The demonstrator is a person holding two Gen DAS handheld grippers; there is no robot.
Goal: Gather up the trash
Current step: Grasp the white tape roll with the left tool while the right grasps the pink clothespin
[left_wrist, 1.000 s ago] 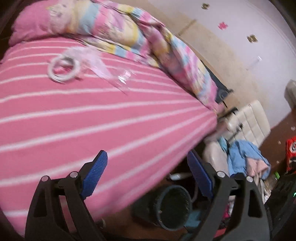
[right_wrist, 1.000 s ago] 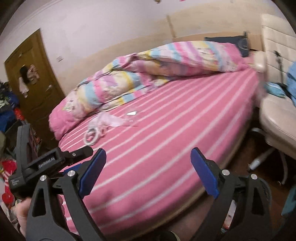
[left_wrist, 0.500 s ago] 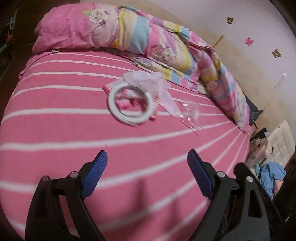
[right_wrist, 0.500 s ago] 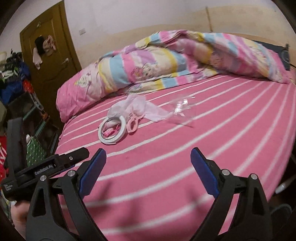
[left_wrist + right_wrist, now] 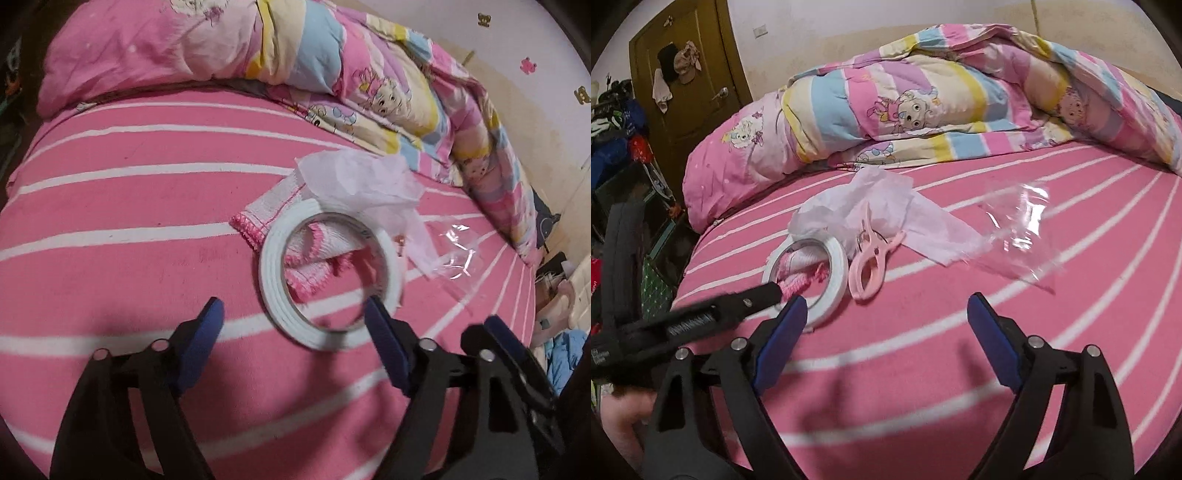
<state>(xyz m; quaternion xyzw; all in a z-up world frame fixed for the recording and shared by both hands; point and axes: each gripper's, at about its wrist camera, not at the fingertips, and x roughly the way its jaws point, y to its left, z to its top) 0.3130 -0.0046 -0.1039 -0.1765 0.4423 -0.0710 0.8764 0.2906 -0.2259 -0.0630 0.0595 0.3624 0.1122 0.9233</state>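
Note:
A small pile lies on the pink striped bed (image 5: 110,206): a white tape roll (image 5: 325,280), a crumpled white tissue (image 5: 362,181), a clear plastic wrapper (image 5: 454,254) and a pink-edged cloth (image 5: 269,206) under the roll. In the right wrist view the roll (image 5: 827,266), tissue (image 5: 879,199), wrapper (image 5: 1023,236) and a pink clothes peg (image 5: 870,264) show. My left gripper (image 5: 295,332) is open just short of the roll. My right gripper (image 5: 886,325) is open and empty, below the peg. The left gripper's body (image 5: 683,321) reaches in from the left.
A rolled cartoon quilt (image 5: 923,107) lies along the far side of the bed. A brown door (image 5: 687,74) and cluttered shelves (image 5: 617,147) stand at the left. A white chair with blue clothes (image 5: 565,354) is past the bed's right edge.
Both grippers have moved in over the bed toward the pile. The tape roll now sits just ahead of the left gripper's fingers. Both stay open.

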